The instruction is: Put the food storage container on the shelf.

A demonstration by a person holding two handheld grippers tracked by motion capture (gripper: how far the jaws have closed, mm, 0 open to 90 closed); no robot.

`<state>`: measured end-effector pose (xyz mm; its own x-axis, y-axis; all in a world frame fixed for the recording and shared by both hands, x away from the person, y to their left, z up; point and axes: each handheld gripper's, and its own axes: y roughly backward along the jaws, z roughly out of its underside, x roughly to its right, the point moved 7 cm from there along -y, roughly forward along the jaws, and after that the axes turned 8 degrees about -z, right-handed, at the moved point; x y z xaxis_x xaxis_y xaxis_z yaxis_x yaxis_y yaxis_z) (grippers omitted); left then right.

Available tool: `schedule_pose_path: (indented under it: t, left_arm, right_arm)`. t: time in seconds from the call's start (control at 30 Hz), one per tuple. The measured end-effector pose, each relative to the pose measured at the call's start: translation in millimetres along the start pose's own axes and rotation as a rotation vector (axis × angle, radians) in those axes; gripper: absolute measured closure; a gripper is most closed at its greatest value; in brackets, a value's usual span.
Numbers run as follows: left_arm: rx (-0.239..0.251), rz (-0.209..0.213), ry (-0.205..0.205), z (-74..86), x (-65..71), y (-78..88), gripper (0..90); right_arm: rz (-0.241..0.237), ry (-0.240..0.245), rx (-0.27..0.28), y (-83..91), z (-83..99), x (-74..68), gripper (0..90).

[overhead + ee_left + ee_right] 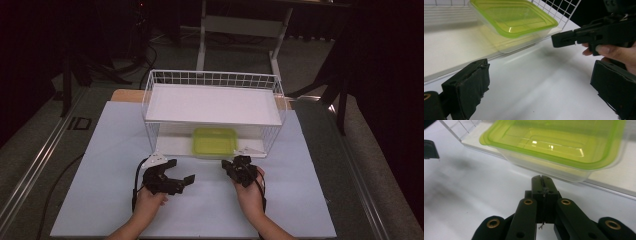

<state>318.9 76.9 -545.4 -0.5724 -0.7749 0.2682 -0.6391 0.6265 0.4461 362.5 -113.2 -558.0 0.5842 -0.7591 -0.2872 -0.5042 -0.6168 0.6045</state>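
The green-lidded container [215,142] sits on the lower shelf of the white wire rack [150,107], at the front edge of this shelf, with one corner a little over the edge. Your left gripper [176,176] is in front of the rack, near the container but not touching it; its jaws stand wide apart and hold nothing. Your right gripper [541,181] is also in front of the rack, just before the container's near wall, with its jaws pressed fully together and nothing between them. So, as I judge it, the container is placed in the rack and both grippers are free of it. If the work was to put it there, it looks nearly finished; what is left is perhaps to push the container deeper onto the shelf.
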Motion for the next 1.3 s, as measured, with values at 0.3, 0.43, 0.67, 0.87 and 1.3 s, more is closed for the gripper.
schedule_pose_path:
  t: [0.3, 0.43, 0.67, 0.87, 1.3]
  left_arm:
    - [0.012, -0.038, -0.043, -3.9, -4.1, -1.1, 3.0]
    - [-0.003, -0.037, -0.042, 0.6, -4.7, -3.3, 3.0]
    - [-0.010, -0.028, -0.037, 4.4, -3.4, -5.9, 3.0]
    - [-0.008, -0.021, -0.031, 4.7, -2.5, -6.5, 3.1]
    - [-0.011, -0.024, -0.023, 6.1, -5.5, -5.3, 3.0]
  right_arm:
    - [0.009, -0.012, -0.001, -20.1, -7.1, 5.4, 90.0]
    - [0.016, -0.013, 0.004, -25.7, -10.7, 6.4, 90.0]
    - [0.028, 0.003, 0.020, -39.9, -20.4, 5.9, 90.0]
    - [0.022, -0.009, 0.028, -54.9, -26.1, 4.9, 90.0]
    - [0.046, -0.028, 0.052, -68.7, -44.5, 13.7, 90.0]
